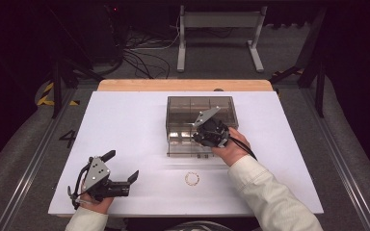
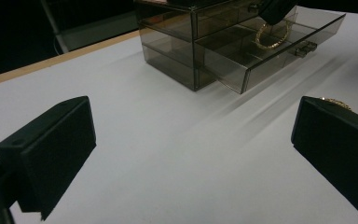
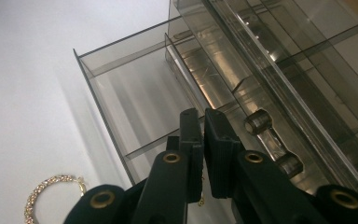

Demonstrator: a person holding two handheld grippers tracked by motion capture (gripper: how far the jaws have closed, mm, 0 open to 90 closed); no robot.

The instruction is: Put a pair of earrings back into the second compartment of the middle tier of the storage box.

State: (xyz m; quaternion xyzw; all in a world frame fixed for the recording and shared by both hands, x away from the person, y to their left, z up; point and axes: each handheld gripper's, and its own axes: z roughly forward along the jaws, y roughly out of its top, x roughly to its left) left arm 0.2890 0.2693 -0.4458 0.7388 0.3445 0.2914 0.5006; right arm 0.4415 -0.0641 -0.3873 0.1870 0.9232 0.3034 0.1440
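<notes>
Bright white table (image 1: 125, 125), dark surroundings; glare on the smoky box (image 3: 242, 60), soft blur.

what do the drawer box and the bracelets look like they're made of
Drawer box: smoky transparent plastic, probably acrylic; its dividers show through the glossy walls. Bracelet on the table: gold-coloured, beaded or stone-set metal by its glint. The bracelet over the open drawer looks alike.

High view looks down; both tool views face the drawer box (image 1: 200, 126) nearer.
</notes>
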